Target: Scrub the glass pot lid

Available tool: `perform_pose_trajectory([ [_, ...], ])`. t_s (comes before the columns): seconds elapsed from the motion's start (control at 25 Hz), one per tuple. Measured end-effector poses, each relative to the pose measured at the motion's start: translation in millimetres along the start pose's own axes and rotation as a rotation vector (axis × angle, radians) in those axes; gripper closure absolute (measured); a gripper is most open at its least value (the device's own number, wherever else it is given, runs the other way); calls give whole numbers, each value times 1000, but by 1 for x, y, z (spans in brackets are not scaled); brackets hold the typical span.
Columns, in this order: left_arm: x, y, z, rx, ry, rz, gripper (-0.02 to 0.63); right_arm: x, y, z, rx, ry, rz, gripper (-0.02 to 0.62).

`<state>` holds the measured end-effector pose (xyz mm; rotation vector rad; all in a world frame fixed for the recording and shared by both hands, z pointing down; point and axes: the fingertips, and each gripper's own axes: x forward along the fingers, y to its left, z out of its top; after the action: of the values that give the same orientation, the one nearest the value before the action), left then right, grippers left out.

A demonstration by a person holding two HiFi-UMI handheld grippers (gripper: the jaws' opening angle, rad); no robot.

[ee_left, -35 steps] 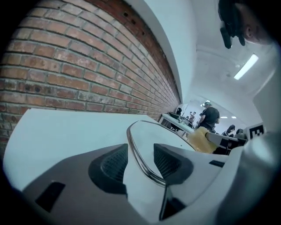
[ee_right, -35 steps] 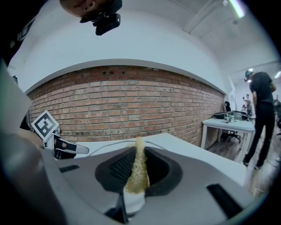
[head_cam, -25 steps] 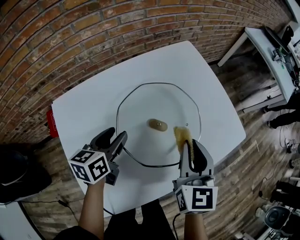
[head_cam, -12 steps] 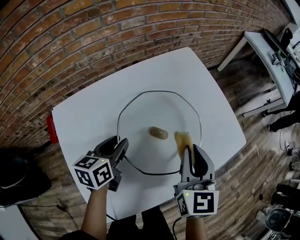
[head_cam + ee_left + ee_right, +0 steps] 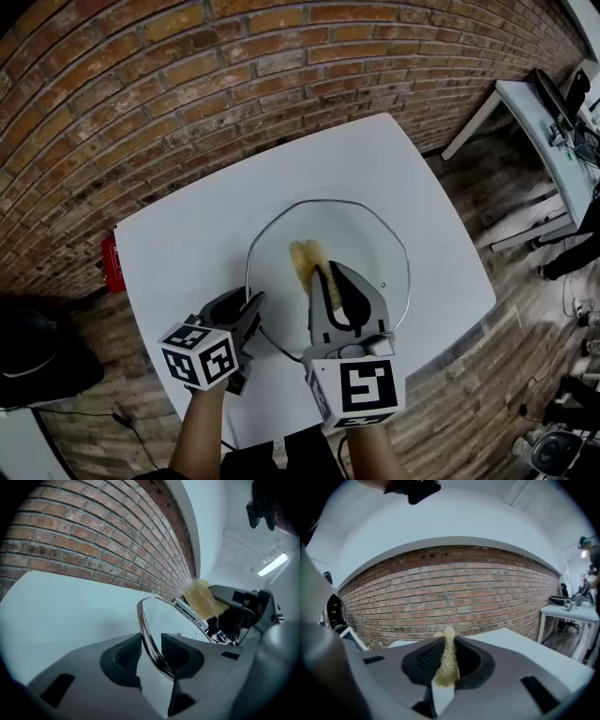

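Observation:
The glass pot lid (image 5: 380, 246) lies on the white table (image 5: 187, 234). My left gripper (image 5: 247, 307) is at its near-left rim, and its jaws are closing with the rim between them. In the left gripper view the metal-edged lid (image 5: 165, 620) runs edge-on between the pads (image 5: 126, 656) of the left gripper (image 5: 151, 648), which touch it on both sides. My right gripper (image 5: 330, 272) is shut on a yellow sponge (image 5: 305, 255) and hangs over the lid's middle, hiding the knob. The sponge (image 5: 449, 654) sticks up from the right gripper's (image 5: 446, 663) jaws and shows again as the sponge (image 5: 202, 599).
A brick wall (image 5: 187, 84) stands behind the table. A red object (image 5: 111, 262) sits by the table's left edge. Another white table (image 5: 553, 117) with equipment stands at the right on the wooden floor (image 5: 487, 375).
My right gripper carried the sponge left from the lid's right side to over its middle, covering the knob. The left gripper's jaws narrowed onto the lid's rim.

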<state>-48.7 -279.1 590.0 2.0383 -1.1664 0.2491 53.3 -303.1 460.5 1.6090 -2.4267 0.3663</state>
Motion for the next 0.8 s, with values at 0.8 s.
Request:
perform_pose_trajectory([
  [0.8,-1,4,5,-22,-14,-2,474,85,33,-55,-2,195,102,537],
])
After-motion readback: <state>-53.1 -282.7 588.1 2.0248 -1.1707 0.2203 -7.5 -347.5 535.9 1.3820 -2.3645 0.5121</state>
